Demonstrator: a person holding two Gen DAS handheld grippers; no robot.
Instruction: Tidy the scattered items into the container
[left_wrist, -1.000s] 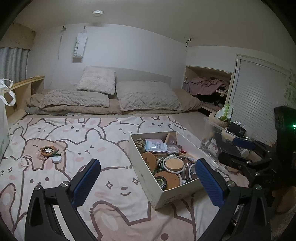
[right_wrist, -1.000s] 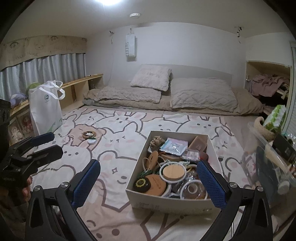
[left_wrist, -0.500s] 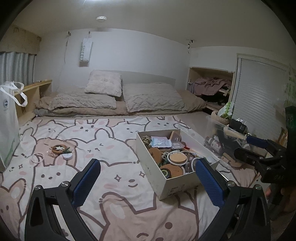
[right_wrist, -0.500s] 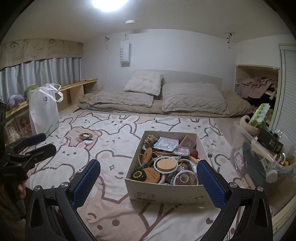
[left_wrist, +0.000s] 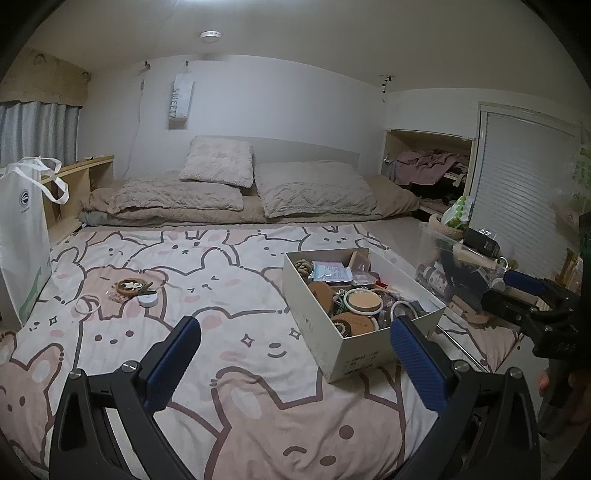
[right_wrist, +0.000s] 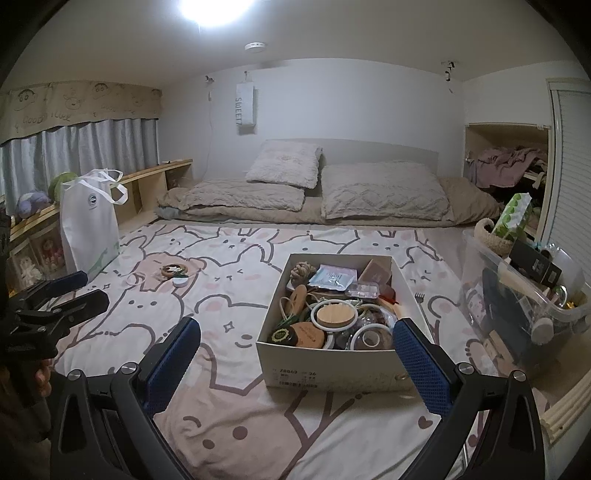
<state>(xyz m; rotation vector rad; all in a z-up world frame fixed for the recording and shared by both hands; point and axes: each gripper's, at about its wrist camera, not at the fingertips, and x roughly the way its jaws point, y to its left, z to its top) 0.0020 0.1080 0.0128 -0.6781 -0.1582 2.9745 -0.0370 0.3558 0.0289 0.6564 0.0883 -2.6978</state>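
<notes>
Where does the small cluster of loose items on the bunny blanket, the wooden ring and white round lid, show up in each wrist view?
Left wrist: the loose cluster lies left of centre, well left of the white box.
Right wrist: the cluster lies upper left of the box.
Shared landmark: the white tote bag.

- L gripper (left_wrist: 295, 354): jaws spread wide, nothing between the blue pads (left_wrist: 173, 362); held level, pointing fwd.
- Same gripper seen from R cam (right_wrist: 79, 291) at far left, fingers apart, empty; hand (right_wrist: 42, 380) partly visible under it, gripping the handle.
- R gripper (right_wrist: 297, 354): jaws wide apart, empty, blue pads (right_wrist: 421, 365) facing inward.
- From L cam it sits at far right (left_wrist: 517, 291), fingers pointing left, hand (left_wrist: 554, 384) below on handle.
</notes>
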